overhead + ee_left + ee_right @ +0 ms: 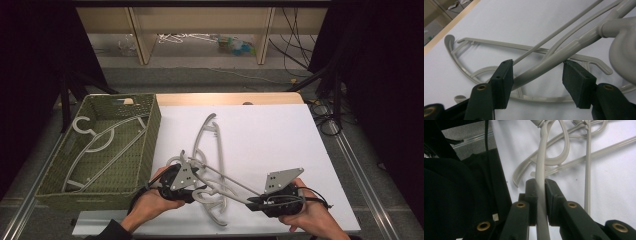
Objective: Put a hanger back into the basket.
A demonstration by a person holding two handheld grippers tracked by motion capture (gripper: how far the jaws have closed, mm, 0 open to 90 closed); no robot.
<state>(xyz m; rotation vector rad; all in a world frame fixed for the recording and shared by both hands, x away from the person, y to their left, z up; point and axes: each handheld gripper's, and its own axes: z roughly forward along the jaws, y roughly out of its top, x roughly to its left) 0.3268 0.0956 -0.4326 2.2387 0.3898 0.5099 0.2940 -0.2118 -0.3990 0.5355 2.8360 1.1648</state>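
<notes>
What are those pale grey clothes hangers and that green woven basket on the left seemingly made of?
The pale grey clothes hanger clamped in the right gripper looks like moulded plastic: smooth, matt, one even colour, with ribbed edges and a thin crossbar. The green woven basket seems to be plaited cord or synthetic wicker, judging by its regular braided texture and cut-out handle; which one is hard to tell.

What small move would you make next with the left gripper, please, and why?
Probably close the left gripper on the grey hanger: its arm lies between open jaws, while the right gripper already clamps its other arm.
</notes>
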